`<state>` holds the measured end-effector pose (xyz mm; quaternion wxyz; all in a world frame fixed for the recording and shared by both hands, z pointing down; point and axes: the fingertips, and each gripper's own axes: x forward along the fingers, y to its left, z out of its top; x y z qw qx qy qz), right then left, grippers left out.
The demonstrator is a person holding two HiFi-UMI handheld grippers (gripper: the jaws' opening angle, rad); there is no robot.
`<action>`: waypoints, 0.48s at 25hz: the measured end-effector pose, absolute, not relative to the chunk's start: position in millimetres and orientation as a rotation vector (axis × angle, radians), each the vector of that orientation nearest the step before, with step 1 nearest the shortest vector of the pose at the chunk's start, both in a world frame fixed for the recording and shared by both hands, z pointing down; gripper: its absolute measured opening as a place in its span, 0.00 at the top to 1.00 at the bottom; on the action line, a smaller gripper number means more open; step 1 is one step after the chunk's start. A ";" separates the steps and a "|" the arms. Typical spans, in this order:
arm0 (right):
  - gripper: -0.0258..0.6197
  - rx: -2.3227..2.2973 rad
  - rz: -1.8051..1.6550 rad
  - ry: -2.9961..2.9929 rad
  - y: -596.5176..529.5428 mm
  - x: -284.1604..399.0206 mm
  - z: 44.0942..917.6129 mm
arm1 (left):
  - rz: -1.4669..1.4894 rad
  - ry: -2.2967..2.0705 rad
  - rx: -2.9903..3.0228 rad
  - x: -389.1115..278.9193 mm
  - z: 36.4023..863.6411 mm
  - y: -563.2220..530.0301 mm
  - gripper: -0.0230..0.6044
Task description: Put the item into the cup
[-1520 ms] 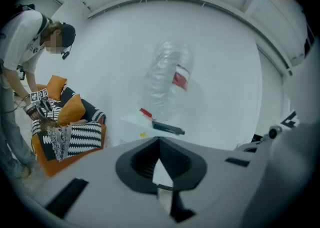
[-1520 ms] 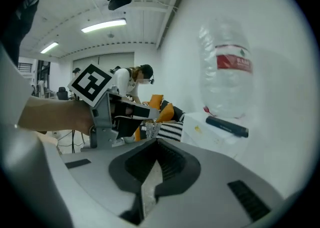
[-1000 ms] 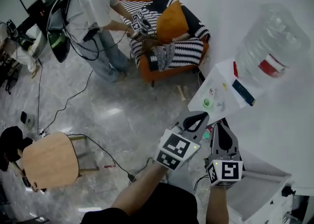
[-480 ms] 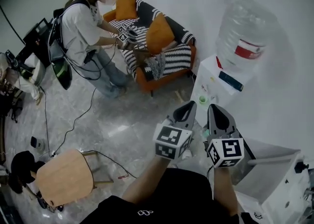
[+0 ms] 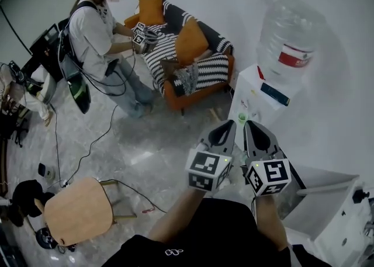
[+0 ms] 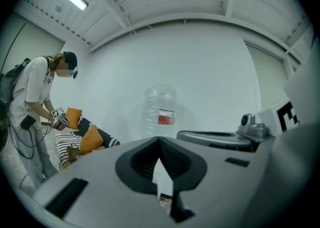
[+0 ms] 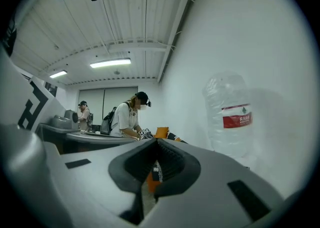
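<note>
Presently: left gripper (image 5: 229, 125) and right gripper (image 5: 250, 125), jaws together on nothing, raised near water dispenser (image 5: 257, 93); no item or cup identifiable, progress unjudgeable.

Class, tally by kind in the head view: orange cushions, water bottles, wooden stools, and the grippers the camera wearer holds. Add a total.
Orange cushions: 2
Water bottles: 1
Wooden stools: 1
Grippers: 2, left gripper and right gripper
Total: 6

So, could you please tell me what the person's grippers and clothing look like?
Both the left gripper and right gripper have grey shells with black jaw linings; each carries a white cube printed with black square markers. The person wears a black top.
</note>
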<state>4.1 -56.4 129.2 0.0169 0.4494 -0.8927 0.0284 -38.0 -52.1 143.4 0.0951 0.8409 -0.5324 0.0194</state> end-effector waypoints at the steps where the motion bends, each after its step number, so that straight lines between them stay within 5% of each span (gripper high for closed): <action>1: 0.95 1.393 0.088 -2.777 -54.8 1.8 130.0 | 0.060 -1.582 2.492 -39.8 144.8 -50.4 0.94; 12: 0.95 1.367 0.061 -2.757 -47.7 -18.1 132.0 | 0.034 -1.586 2.475 -59.8 149.7 -45.7 0.94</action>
